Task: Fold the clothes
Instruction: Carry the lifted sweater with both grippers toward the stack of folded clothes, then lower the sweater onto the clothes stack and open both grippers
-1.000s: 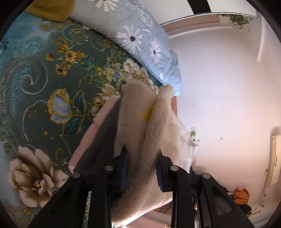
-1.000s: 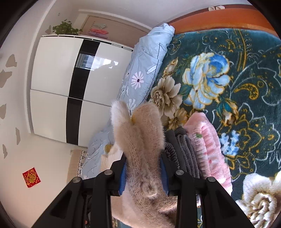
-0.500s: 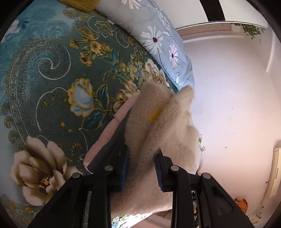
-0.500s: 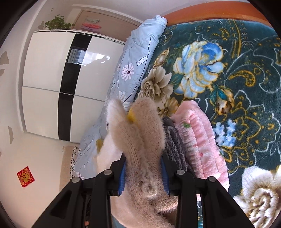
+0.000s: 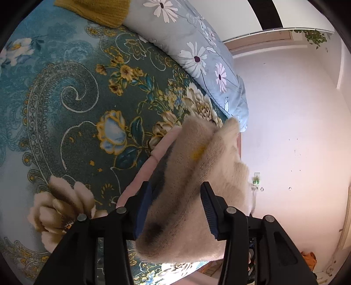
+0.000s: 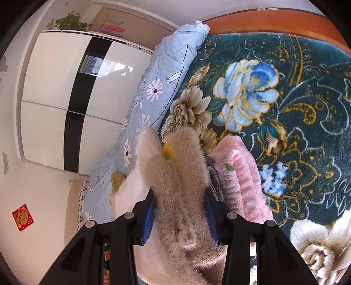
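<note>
A fuzzy cream sweater (image 5: 193, 175) with a small yellow tag lies folded on top of a stack of folded clothes on the bed. Under it are a grey garment (image 6: 214, 182) and a pink fleece garment (image 6: 241, 175). My left gripper (image 5: 175, 197) has its jaws spread wider around one end of the sweater, with a gap on the left side. My right gripper (image 6: 179, 203) is shut on the other end of the sweater (image 6: 182, 175). The pink garment also shows in the left wrist view (image 5: 149, 166).
The stack sits on a dark teal floral blanket (image 5: 76, 109) covering the bed. A light blue daisy quilt (image 5: 197, 54) lies rolled along the far side, with a mustard knit (image 5: 98, 11) beyond. A white and black wardrobe (image 6: 76, 98) and the wooden bed frame (image 6: 274, 22) border the bed.
My left gripper's jaws have spread apart, loosening their hold on the sweater. Both grippers have shifted slightly over the stack. My right gripper stays shut on the sweater.
</note>
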Motion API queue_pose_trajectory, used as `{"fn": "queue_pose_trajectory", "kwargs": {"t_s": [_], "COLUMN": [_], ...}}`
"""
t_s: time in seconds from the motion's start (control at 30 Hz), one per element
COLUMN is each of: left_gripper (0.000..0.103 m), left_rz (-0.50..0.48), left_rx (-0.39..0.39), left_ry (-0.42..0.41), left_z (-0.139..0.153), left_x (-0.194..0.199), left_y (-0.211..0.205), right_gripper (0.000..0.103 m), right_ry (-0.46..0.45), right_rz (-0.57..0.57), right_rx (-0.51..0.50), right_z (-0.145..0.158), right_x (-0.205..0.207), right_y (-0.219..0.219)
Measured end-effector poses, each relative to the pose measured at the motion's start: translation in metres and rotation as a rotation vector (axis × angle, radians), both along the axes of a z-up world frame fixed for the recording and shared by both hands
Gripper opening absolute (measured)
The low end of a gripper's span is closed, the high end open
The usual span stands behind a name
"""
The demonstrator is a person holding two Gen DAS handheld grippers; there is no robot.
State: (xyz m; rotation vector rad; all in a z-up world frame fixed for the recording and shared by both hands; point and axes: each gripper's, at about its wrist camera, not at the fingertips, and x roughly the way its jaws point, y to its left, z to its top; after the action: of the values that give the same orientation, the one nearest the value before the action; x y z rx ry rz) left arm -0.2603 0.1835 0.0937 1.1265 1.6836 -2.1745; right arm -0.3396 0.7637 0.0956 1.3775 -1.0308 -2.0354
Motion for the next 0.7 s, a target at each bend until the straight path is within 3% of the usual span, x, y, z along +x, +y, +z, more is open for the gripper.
{"fn": "queue_pose_trajectory", "kwargs": {"t_s": [0.17, 0.3, 0.37, 0.5, 0.6, 0.7], "left_gripper": [0.048, 0.048, 0.048, 0.054, 0.054, 0.054], "left_rz": [-0.012, -0.115, -0.18, -0.291, -0.331, -0.322], "left_rx": [-0.026, -0.08, -0.129, -0.201, -0.21, -0.192], "left_ry": [0.057, 0.1, 0.107, 0.076, 0.007, 0.007], "left_z": [0.026, 0.047, 0.055, 0.05, 0.029, 0.017], "left_x": [0.0, -0.015, -0.025, -0.041, -0.047, -0.045], "left_y": [0.002, 0.024, 0.038, 0.068, 0.08, 0.077], "right_gripper": [0.048, 0.047, 0.047, 0.047, 0.048, 0.047], "right_ry": [0.017, 0.034, 0.071, 0.266, 0.284, 0.225], "right_rz": [-0.058, -0.082, 0.012, 0.29, 0.427, 0.413], "right_rx": [0.036, 0.115, 0.21, 0.426, 0.499, 0.545], "right_z": [0.017, 0.038, 0.056, 0.08, 0.07, 0.048], "right_x": [-0.016, -0.02, -0.01, 0.024, 0.03, 0.019], "right_y": [0.012, 0.015, -0.011, -0.093, -0.136, -0.145]}}
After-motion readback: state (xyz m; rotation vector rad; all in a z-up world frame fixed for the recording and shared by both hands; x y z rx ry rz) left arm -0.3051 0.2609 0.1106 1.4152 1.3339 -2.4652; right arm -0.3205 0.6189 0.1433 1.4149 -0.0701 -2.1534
